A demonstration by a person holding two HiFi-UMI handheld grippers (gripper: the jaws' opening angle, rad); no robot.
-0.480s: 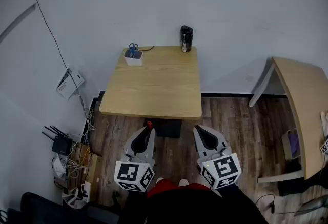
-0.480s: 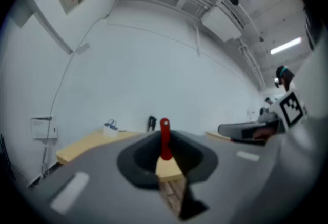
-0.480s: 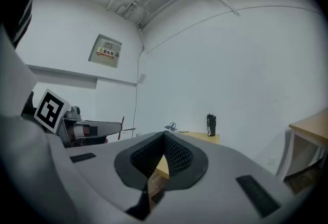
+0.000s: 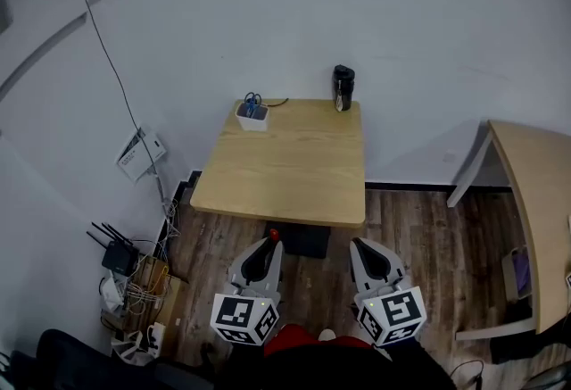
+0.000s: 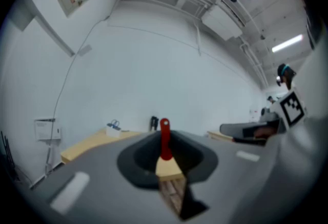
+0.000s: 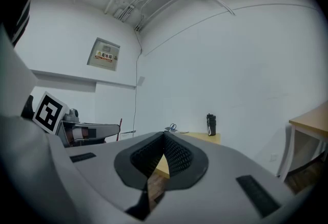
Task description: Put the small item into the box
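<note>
While the person stands short of the bench (image 4: 285, 174), a black router (image 4: 114, 256) sits on the floor at the far left, beside a tangle of cables (image 4: 134, 292).

The left gripper (image 4: 271, 243) hangs over the wooden floor (image 4: 219, 241), just before the bench's near edge. Its jaws are clamped on the small red item (image 5: 164, 138), a thin red piece with a hole near its top that stands upright from between the tips. So the item is off the bench, held in the air in that gripper.

The white box (image 4: 252, 115) stands at the bench's far left corner, well apart from the item. A pair of blue-handled scissors (image 4: 253, 99) pokes up out of it. A black bottle (image 4: 343, 87) stands upright at the far right corner, close to the wall.

The right gripper (image 4: 359, 247) hangs level with the left one, also in front of the near edge. Its ribbed jaws are pressed together with nothing between them.

At the far right stands a second wooden table (image 4: 535, 201), only partly in view.
</note>
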